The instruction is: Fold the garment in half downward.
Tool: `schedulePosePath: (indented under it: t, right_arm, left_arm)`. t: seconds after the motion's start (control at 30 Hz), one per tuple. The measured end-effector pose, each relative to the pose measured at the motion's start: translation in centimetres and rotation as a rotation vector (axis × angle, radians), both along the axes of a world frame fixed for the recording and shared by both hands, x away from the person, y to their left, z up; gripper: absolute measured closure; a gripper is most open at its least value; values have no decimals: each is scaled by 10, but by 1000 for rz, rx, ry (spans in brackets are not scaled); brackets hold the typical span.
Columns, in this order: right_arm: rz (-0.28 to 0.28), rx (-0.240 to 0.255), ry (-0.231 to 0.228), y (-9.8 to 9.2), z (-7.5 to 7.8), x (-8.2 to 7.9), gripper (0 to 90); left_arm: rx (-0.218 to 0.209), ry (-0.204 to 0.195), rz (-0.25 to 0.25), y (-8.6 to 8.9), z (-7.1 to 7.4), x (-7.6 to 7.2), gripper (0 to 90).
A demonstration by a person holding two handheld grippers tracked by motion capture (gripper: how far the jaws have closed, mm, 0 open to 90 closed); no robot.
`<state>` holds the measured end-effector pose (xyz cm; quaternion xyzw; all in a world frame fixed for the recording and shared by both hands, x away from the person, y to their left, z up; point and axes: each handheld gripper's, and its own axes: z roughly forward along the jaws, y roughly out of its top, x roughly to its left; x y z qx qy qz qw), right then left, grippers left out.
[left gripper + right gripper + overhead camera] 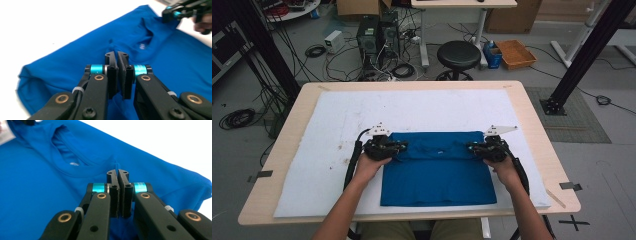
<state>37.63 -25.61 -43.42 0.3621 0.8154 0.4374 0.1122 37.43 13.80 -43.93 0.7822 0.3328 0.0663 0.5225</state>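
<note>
Nearest the person, the blue T-shirt (438, 172) lies flat on the white pad (322, 150) that covers the bench (537, 125), its hem toward the near edge and its collar (142, 37) toward the far side. It appears already folded in at the sides into a tidy rectangle. It looks like a thin, light knit: soft, limp, with no stiffness of its own, so it will probably sag and drape from wherever it is lifted, and a single layer may slide over the one beneath. It is not fragile, though a one-sided pull would likely skew the fold.

The left hand-held gripper (398, 146) rests at the shirt's left shoulder and the right hand-held gripper (473, 147) at its right shoulder, level with each other on either side of the neck opening. In each gripper view the two black jaws stand pressed together, with blue cloth directly beneath and around the tips. A small pucker of cloth sits at the right pair's tips, so they seem to pinch a fold there, and the left pair likewise. The shoulder seams, just outside the collar, are a sensible hold: the cloth is doubled there and two matched grips keep the top edge straight.

The pad is matte, faintly stained at the left, and should give some friction. Beyond the bench stand a black stool (458, 55), computer towers (377, 35) with tangled cables on the grey floor, and an orange tray (516, 54).
</note>
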Motion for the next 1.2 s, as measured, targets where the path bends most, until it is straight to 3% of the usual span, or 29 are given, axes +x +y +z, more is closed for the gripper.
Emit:
schedulePosePath:
  t: [0.13,0.23,0.3,0.33,0.37,0.4,0.47,0.53,0.6,0.67,0.73,0.8,0.93,1.07,1.2]
  right_arm:
    - [69,28,-18,-5,4,-17,883]
    - [143,26,-12,-9,2,-34,882]
    - [198,17,7,-12,0,-44,853]
    - [216,17,13,-14,-1,-49,805]
    - [214,32,25,-17,-1,-52,728]
    - [190,57,38,-19,0,-52,656]
    - [125,121,54,-23,3,-50,630]
    - [78,153,55,-19,5,-47,623]
    - [12,116,65,-8,4,-43,669]
    - [-75,1,28,6,2,-38,751]
    - [-90,-101,9,18,-2,-32,795]
    - [-57,-119,35,25,-6,-27,802]
    - [56,-72,120,31,-10,-27,825]
    - [169,-14,150,30,-9,-36,869]
    - [271,-6,176,26,-6,-48,900]
  left_arm:
    - [-9,-18,-70,8,2,-18,865]
    - [26,-11,-105,15,-1,-32,859]
    - [20,-13,-73,22,0,-40,735]
    - [1,-3,-43,26,1,-42,632]
    - [-28,-8,-17,30,3,-43,604]
    - [-45,-23,8,31,5,-44,582]
    - [-65,-26,24,29,8,-43,550]
    - [-39,-27,22,21,8,-41,543]
    - [13,-15,36,10,6,-35,543]
    - [41,2,60,2,4,-29,546]
    - [43,8,82,-2,4,-24,549]
    - [42,16,93,-3,4,-20,550]
    - [41,28,102,1,2,-19,550]
    - [26,33,109,6,3,-21,550]
    - [18,34,90,9,3,-27,550]
